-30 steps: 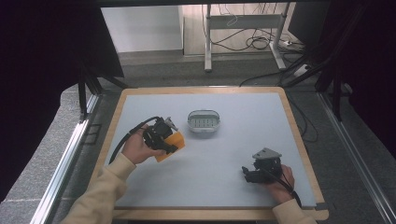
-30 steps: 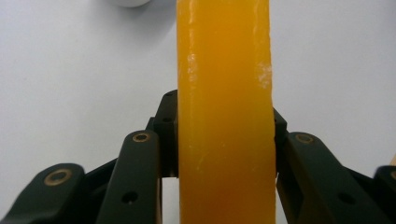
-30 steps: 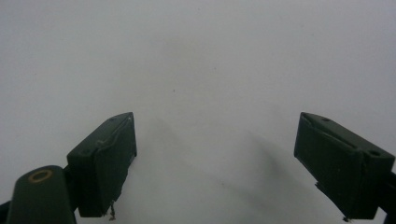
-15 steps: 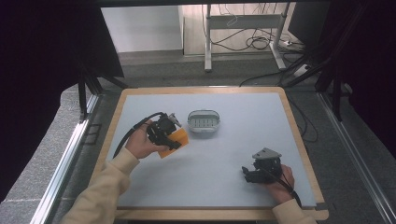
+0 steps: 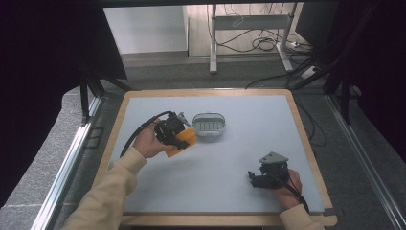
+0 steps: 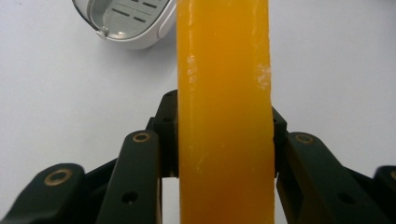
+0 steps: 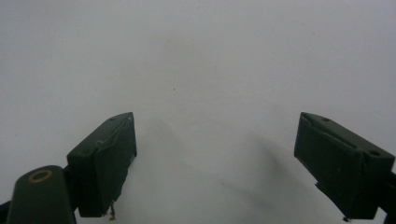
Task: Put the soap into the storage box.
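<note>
My left gripper (image 5: pixel 184 139) is shut on an orange bar of soap (image 5: pixel 184 142), held a little above the white table top (image 5: pixel 239 158) left of centre. In the left gripper view the orange soap (image 6: pixel 224 116) stands upright between both black jaws, which press on its sides. A grey-white soap dish (image 5: pixel 208 126) with a slotted floor sits just right of the soap; the soap dish (image 6: pixel 126 21) appears at the upper left in the left gripper view. My right gripper (image 5: pixel 253 178) rests low at the front right, open, jaws wide apart over bare table (image 7: pixel 215 154).
The table has a wooden rim (image 5: pixel 306 139). A black cable (image 5: pixel 139 132) trails from the left gripper. Beyond the far edge stand metal table legs (image 5: pixel 213 43) and loose cables on the floor. Dark curtains flank both sides.
My left gripper has moved a little up and to the right with the soap, closer to the soap dish. The right gripper has stayed where it was.
</note>
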